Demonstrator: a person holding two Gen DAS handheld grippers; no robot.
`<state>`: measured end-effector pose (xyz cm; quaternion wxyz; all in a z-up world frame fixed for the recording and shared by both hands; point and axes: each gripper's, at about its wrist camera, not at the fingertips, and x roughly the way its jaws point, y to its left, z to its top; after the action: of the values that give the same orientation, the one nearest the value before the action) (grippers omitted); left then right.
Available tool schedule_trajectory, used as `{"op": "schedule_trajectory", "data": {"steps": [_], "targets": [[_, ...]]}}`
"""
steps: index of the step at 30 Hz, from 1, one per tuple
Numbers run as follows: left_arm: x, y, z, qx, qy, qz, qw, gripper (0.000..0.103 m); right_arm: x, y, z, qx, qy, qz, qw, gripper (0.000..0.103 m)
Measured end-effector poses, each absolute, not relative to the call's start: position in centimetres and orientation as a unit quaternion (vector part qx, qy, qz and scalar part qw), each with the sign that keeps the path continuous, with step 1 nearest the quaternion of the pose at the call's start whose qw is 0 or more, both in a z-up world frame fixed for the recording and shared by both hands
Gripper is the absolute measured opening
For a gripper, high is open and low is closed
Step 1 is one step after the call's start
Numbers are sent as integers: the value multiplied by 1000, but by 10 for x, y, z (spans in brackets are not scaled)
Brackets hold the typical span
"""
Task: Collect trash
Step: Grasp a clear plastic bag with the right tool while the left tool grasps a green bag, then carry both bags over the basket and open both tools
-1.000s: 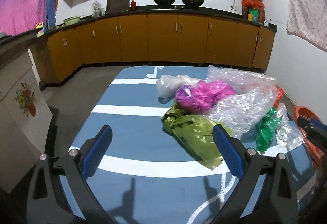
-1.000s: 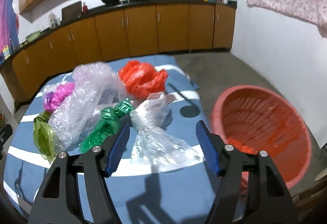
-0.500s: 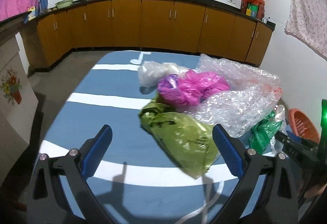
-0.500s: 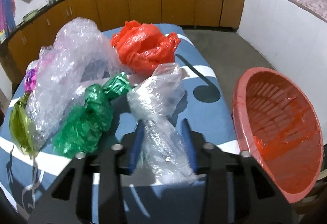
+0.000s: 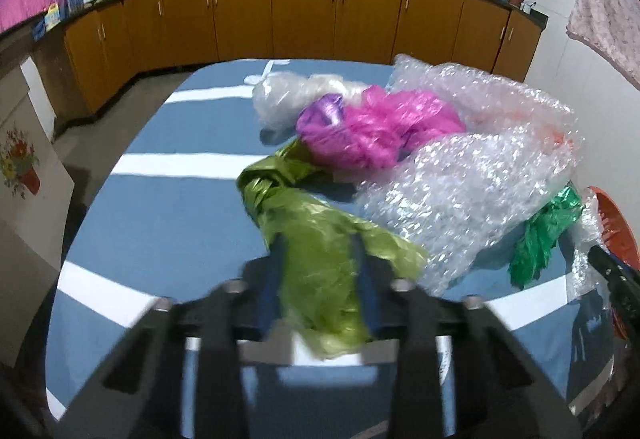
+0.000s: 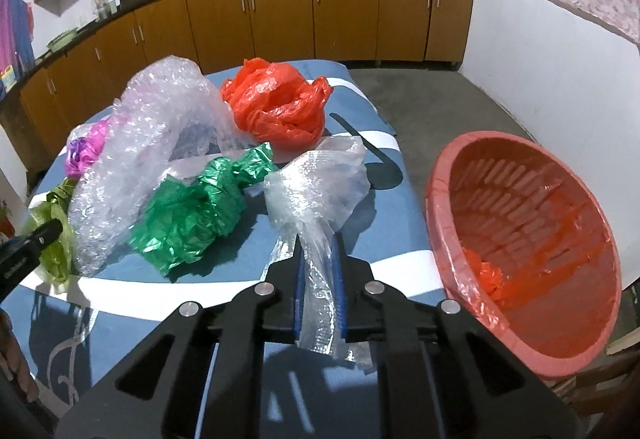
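Observation:
Crumpled plastic trash lies on a blue table (image 5: pixel 168 223). My left gripper (image 5: pixel 318 255) is closed around the near end of an olive green bag (image 5: pixel 312 239); the view is blurred. My right gripper (image 6: pixel 318 251) is shut on a clear plastic bag (image 6: pixel 316 191). A red slatted basket (image 6: pixel 532 235) stands tilted to the right of the table with a red scrap inside. Between the grippers lie bubble wrap (image 5: pixel 472 175), a pink bag (image 5: pixel 380 131), a shiny green bag (image 6: pixel 200 211) and a red bag (image 6: pixel 276 107).
A whitish bag (image 5: pixel 284 95) lies at the far side of the table. Brown kitchen cabinets (image 5: pixel 304 11) line the back wall, with woks on the counter. A white wall (image 6: pixel 560 51) is on the right. The left gripper shows at the left edge of the right wrist view (image 6: pixel 24 247).
Both grippers moved forward and closed: the right one onto the clear bag, then the left one onto the olive green bag. The clear bag is drawn up between the right fingers.

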<state>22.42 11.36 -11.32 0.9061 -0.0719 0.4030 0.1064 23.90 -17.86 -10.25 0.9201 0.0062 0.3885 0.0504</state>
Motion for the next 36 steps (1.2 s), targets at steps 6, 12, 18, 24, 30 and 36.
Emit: {"op": "schedule_trajectory", "data": {"steps": [6,12,18,24,30,36], "targets": [[206,131,-109,-82,393,104,910,7,229,-184,-96,14,381,53,923,9],[184,145,-92,-91,369,98,920,6,218,-192,-87,25,370,55,927,7],[169,149,-76,-95,350,98,927,6,206,-197,-77,39,359,59,931,6],[155,145,-57,-95,329,83,936,6,198,-202,-64,41,342,57,937,6],[147,130,-36,-89,308,59,945,6,189,-209,-52,33,324,49,944,6],[144,105,-21,-78,296,25,952,6,181,-217,-42,27,307,40,951,6]]}}
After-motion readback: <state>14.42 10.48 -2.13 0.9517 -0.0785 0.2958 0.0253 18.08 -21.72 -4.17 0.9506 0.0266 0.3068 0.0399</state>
